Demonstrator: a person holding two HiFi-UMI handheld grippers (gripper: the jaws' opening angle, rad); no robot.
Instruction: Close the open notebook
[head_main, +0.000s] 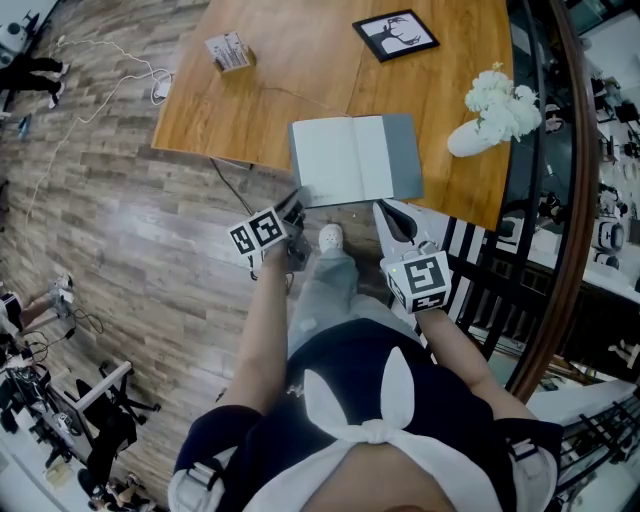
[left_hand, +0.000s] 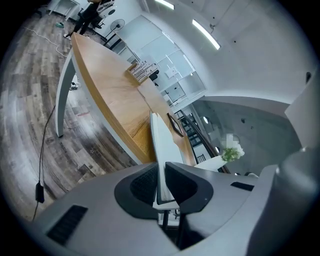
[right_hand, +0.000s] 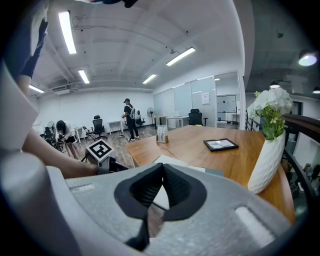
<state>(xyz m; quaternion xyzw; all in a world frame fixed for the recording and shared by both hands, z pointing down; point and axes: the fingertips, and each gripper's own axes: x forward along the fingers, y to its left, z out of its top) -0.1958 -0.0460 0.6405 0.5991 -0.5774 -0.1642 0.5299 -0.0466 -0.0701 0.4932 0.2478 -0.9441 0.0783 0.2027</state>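
– Whereabouts of the open notebook (head_main: 355, 160), white pages and grey cover?
– Spread open at the near edge of the warm-brown wooden counter (head_main: 260, 100), near-left corner jutting past the rim, above the grey plank floor (head_main: 150, 260).
– Relation to the left gripper (left_hand: 161, 169)?
– Pinched at that near-left corner. Jaws drawn narrow, ribbed black pads pressing on the thin white edge from both sides.
– And the right gripper (right_hand: 161, 167)?
– Just beside the near-right part of the notebook, apart from it as far as can be judged. Jaw tips pressed together, nothing between.
– Materials, shapes?
– Smooth matte paper on the left half, flat grey board on the right, both rectangular. Counter top grained, rounded along its edge. Gripper shells pale grey plastic, each with a cube of black-and-white square markers.
– Anything else on the counter?
– Farther right, a glossy white vase (head_main: 468, 140) with white blooms. At the far side, a black-framed picture (head_main: 395, 34) lying flat.
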